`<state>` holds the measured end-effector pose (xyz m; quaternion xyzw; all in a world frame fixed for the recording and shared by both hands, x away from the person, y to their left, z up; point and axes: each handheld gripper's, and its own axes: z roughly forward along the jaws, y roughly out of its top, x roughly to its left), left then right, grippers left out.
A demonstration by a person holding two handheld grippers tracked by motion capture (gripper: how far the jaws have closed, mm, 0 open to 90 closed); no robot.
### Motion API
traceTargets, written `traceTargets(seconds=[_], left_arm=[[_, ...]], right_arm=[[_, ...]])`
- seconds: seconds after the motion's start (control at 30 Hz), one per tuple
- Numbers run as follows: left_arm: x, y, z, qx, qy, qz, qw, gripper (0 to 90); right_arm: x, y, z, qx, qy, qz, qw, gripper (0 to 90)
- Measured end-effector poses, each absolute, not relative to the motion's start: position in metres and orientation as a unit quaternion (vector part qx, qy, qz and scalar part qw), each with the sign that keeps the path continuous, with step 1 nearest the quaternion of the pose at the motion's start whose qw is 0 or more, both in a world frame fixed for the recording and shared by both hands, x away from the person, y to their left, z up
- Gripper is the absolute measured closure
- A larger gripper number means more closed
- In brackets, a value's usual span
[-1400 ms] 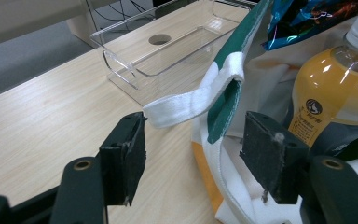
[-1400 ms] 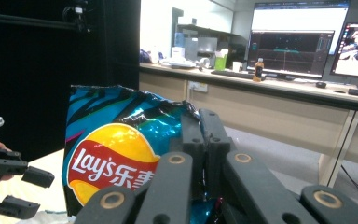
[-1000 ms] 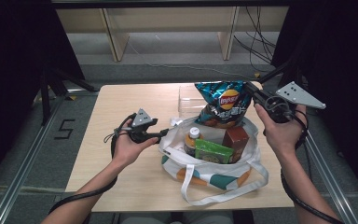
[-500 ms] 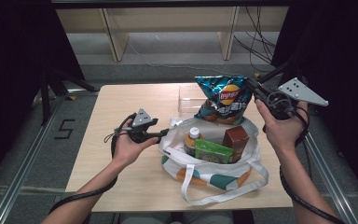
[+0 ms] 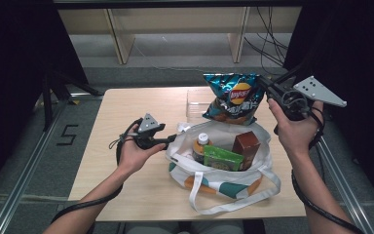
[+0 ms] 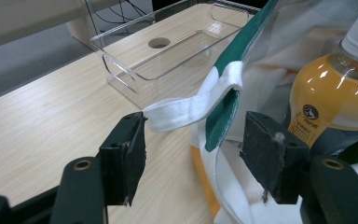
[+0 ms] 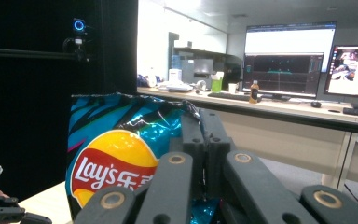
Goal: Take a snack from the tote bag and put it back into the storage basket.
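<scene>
My right gripper (image 5: 264,87) is shut on the top edge of a blue Lay's chip bag (image 5: 233,97), which hangs in the air over the far side of a white tote bag (image 5: 224,184). In the right gripper view the jaws (image 7: 204,122) pinch the crimped top of the chip bag (image 7: 116,163). My left gripper (image 5: 168,141) is at the tote's left rim. In the left gripper view its jaws (image 6: 196,140) stand apart, with the white strap (image 6: 186,109) and green hem between them. An orange drink bottle (image 6: 331,102) stands inside the tote.
The tote also holds a green packet (image 5: 222,158) and a brown box (image 5: 246,145) beside the bottle (image 5: 202,145). An empty clear plastic tray (image 5: 197,100) sits on the wooden table (image 5: 126,107) behind the tote. Tote straps trail toward the front edge.
My right gripper has lifted the chip bag slightly higher. The left hand and the tote have stayed put.
</scene>
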<state>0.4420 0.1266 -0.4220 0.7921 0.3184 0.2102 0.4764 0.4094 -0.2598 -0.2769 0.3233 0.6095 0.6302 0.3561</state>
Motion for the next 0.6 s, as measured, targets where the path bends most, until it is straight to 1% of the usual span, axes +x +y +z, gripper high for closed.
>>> traceTargets(seconds=[0.23,0.4,0.47,0.5,0.53,0.6], left_arm=[[0.443,0.127,-0.422,0.792,0.315,0.211,0.479,38.7],[0.443,0.127,-0.422,0.79,0.318,0.208,0.481,38.7],[0.443,0.127,-0.422,0.792,0.314,0.209,0.481,38.7],[0.443,0.128,-0.422,0.791,0.315,0.208,0.481,38.8],[0.443,0.128,-0.422,0.791,0.315,0.208,0.481,38.8],[0.442,0.128,-0.422,0.79,0.319,0.209,0.48,38.8]], right_arm=[[0.413,-0.26,-0.273,0.325,0.605,0.629,0.363,90.0],[0.416,-0.259,-0.274,0.332,0.608,0.625,0.36,90.0],[0.418,-0.26,-0.275,0.329,0.605,0.625,0.367,90.0],[0.418,-0.259,-0.275,0.336,0.605,0.626,0.36,90.0],[0.42,-0.26,-0.274,0.333,0.603,0.624,0.369,90.0],[0.421,-0.26,-0.274,0.339,0.605,0.622,0.364,90.0]])
